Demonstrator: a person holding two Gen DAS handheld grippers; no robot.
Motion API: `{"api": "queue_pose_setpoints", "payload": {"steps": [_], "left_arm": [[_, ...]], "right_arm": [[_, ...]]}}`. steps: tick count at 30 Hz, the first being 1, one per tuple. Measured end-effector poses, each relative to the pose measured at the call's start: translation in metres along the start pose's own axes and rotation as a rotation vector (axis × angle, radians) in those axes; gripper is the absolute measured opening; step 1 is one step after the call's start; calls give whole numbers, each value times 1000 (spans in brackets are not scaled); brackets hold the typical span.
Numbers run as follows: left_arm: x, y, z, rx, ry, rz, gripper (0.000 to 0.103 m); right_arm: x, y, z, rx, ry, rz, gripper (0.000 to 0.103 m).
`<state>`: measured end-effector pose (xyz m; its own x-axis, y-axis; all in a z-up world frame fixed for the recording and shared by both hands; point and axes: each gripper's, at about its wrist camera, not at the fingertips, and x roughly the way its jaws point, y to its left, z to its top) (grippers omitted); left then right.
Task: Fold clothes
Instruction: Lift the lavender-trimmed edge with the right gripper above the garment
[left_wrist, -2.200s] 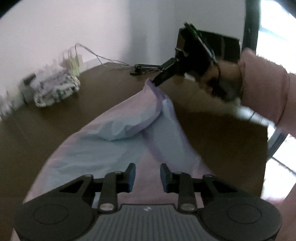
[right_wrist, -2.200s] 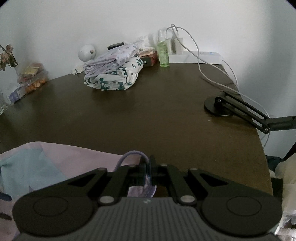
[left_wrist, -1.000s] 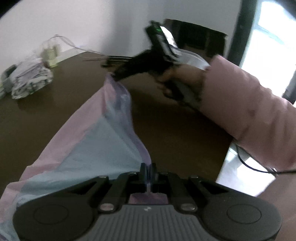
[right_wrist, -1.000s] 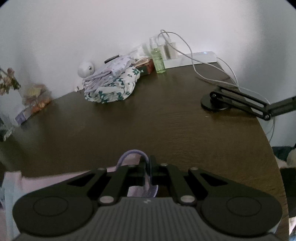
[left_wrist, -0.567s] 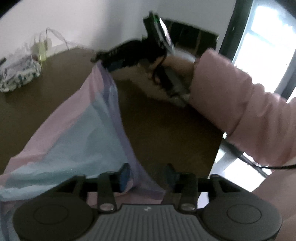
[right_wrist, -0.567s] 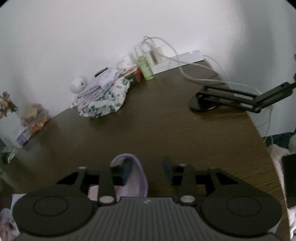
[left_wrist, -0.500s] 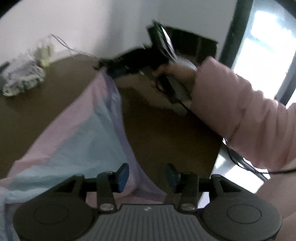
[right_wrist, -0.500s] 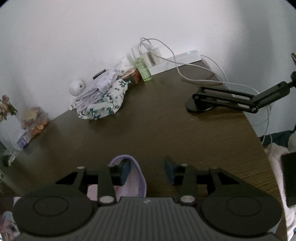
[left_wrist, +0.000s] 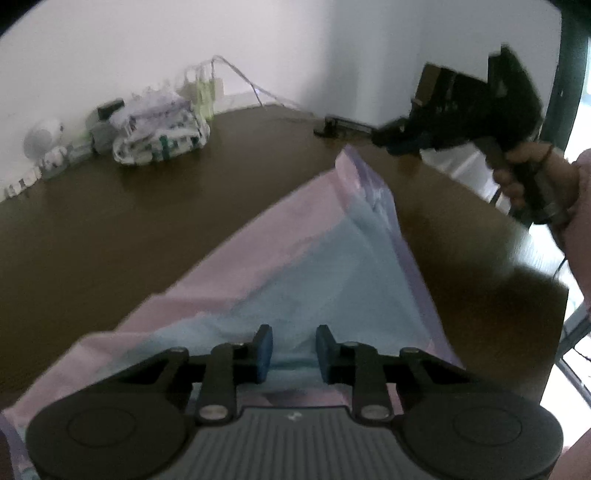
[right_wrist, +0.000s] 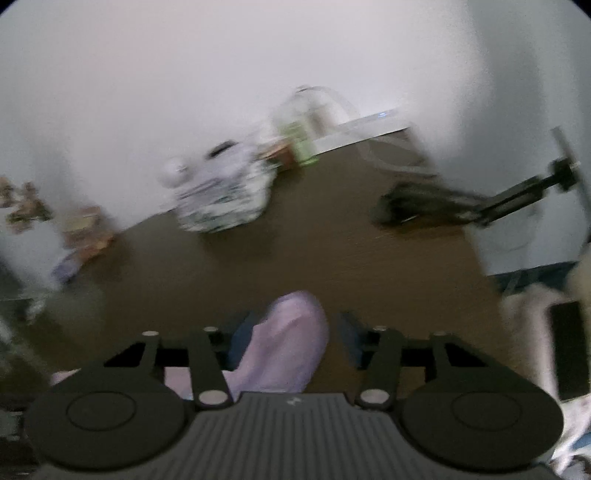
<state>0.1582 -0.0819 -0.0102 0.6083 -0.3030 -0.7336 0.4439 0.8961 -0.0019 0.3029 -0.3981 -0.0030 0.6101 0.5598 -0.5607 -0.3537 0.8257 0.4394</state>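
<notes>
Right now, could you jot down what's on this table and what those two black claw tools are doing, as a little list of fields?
Table: dark brown wood
Garment: pink and light blue cloth spread flat on the table
Left gripper: jaws closing above the cloth, pads not pressing it
Right gripper: jaws opening, lilac edge between them, not pinched
Folded pile: patterned clothes by the wall

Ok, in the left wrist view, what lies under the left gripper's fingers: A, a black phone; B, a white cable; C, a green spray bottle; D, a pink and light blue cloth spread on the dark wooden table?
D: the pink and light blue cloth spreads across the dark wooden table beneath the left gripper.
</notes>
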Motion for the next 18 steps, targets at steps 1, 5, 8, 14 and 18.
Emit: {"api": "queue_pose_setpoints", "payload": {"steps": [1,5,8,14,18], "left_arm": [[0,-1,-1,6,-5,4,24],[-2,-2,-4,10,-23,15,25],[-3,-4,-6,3,-32,20,25],[1,-6,-4,-13,-41,27,25],[1,-9,-4,-12,-40,39,26]], "right_arm": [[4,5,-3,-15,13,3,49],[30,16,-11,-44,73,-19,36],[40,15,-14,-26,95,1,6],[18,5,-10,19,74,16,2],[7,-12,-1,79,65,-2,2]]}}
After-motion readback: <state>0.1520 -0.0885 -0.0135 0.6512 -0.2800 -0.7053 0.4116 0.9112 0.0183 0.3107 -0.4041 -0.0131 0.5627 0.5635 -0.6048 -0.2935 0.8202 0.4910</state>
